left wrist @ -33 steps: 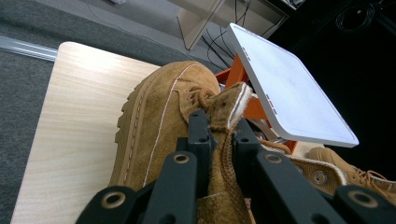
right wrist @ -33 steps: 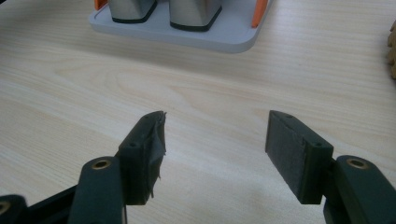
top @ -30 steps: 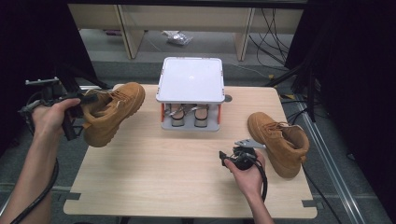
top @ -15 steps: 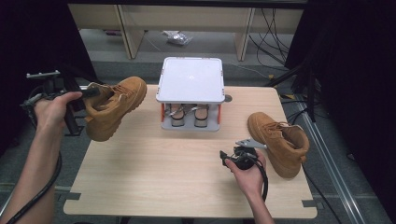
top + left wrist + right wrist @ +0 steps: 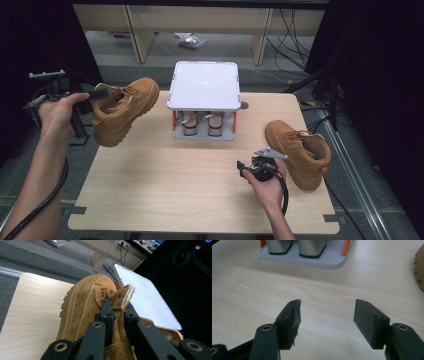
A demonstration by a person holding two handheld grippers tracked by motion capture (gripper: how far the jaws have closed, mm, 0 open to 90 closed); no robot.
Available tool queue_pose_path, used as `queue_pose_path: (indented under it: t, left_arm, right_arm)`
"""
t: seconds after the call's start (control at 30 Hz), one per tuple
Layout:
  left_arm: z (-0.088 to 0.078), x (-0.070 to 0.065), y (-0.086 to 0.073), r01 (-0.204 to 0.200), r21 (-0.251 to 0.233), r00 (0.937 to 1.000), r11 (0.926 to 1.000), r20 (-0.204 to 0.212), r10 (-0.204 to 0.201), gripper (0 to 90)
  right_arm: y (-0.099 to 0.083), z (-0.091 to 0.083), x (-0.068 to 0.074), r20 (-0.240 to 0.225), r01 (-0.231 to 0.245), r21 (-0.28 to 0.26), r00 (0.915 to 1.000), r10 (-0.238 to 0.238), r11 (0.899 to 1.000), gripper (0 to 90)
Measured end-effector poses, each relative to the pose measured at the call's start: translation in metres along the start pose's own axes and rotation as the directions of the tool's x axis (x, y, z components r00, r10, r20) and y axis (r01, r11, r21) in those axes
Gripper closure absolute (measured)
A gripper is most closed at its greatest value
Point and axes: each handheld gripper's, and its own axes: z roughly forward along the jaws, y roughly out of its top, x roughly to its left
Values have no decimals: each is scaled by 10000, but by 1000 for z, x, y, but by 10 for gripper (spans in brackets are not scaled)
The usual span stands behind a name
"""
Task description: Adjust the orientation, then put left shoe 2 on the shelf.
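lab | loose cables (image 5: pixel 300 30) | bare test table (image 5: pixel 165 190)

The left gripper (image 5: pixel 82 107) is held raised at the left edge of the high view, gripped by the left hand (image 5: pixel 56 114) with the forearm stretched up from the bottom corner; its jaws are seen in the left gripper view (image 5: pixel 117 315) drawn close together and clamped. The right gripper (image 5: pixel 250 167) is kept low by the right hand (image 5: pixel 267 187), its jaws spread wide apart with nothing between them (image 5: pixel 327 320).
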Motion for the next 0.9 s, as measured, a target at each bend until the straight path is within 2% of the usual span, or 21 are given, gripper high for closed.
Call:
queue_pose_path:
  t: [0.17, 0.27, 0.3, 0.43, 0.47, 0.5, 0.57, 0.6, 0.9]
  left_arm:
    - [3, -1, 5, 148, 6, 9999, 9999, 23, -148, 823]
    - [5, -2, 7, 134, -83, 9999, 9999, 82, -133, 823]
    - [6, -4, 9, 103, -98, 9999, 9999, 104, -102, 823]
    - [6, -5, 11, 103, -113, 9999, 9999, 115, -102, 823]
    - [6, -5, 11, 114, -125, 9998, 9999, 137, -112, 822]
    - [7, -5, 11, 218, -183, 9996, 9996, 206, -215, 823]
    - [7, -4, 11, 271, -176, 9993, 9995, 243, -267, 822]
    - [8, -3, 11, 363, -193, 9990, 9992, 277, -357, 823]
    - [13, -6, 14, 345, -249, 9991, 9991, 261, -338, 823]
  right_arm:
    - [-1, 2, 0, -243, -71, -26, 9997, 70, 10000, 392]
    - [0, -1, 0, -3, -113, 18, 9999, 113, 9999, 393]
    - [-1, 0, -1, -109, -145, -41, 9998, 144, 9999, 393]
    - [-1, -1, 0, 11, -96, 32, 10000, 96, 9999, 393]
    - [-2, 1, 1, -150, -273, -89, 9995, 272, 9996, 393]
    - [-2, 1, 4, -121, -588, -11, 9982, 588, 9983, 393]
    - [-2, 1, 4, -109, -530, -38, 9985, 529, 9986, 393]
    - [-1, 2, 0, -116, -189, -71, 9998, 188, 9998, 393]
    - [0, 0, 0, -42, -152, -3, 9999, 152, 9999, 393]
